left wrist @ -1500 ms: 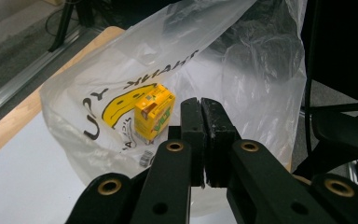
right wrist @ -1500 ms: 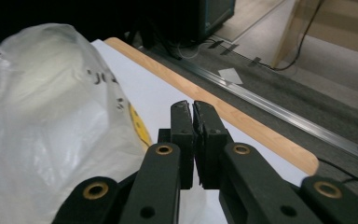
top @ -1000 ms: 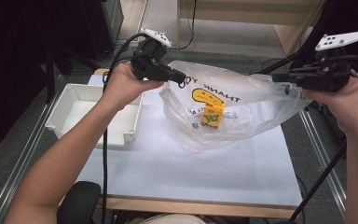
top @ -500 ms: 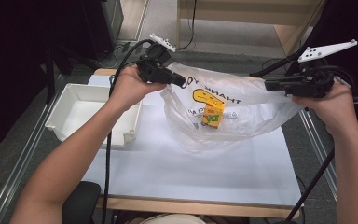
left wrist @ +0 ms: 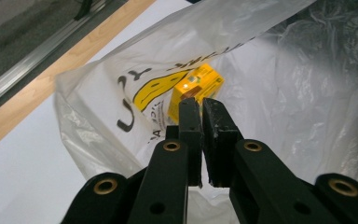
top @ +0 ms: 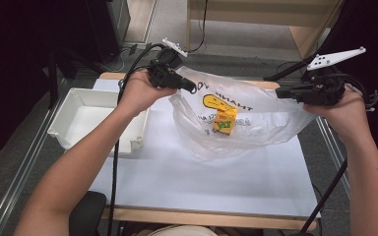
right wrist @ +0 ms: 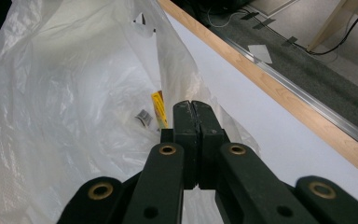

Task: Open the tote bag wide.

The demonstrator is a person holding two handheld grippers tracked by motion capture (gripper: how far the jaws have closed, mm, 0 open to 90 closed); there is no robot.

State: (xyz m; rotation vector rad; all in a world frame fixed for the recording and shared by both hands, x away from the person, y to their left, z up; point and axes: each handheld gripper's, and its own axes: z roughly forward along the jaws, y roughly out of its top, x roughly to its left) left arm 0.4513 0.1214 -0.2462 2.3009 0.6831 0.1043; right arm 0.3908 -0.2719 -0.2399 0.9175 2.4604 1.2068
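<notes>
Both claws clenched on bag point(top: 256, 118) edges: left claw point(top: 189, 87) pinching the rim at 10 o'clock of the bag, right claw point(top: 281, 92) pinching the opposite rim at 2 o'clock. In both gripper views, jaws pressed together with thin plastic between them. Compared with a second ago, both hands lower, bag mouth stretched wide between them and sagging onto the desk point(top: 202, 182). Yellow box point(top: 225, 120) inside the bag, near its middle, resting on the bottom; also seen past the left jaws point(left wrist: 195, 91). White tray point(top: 78, 123) at 9 o'clock, untouched. Probably means bag being set down, held open for access or for tipping the box out.
</notes>
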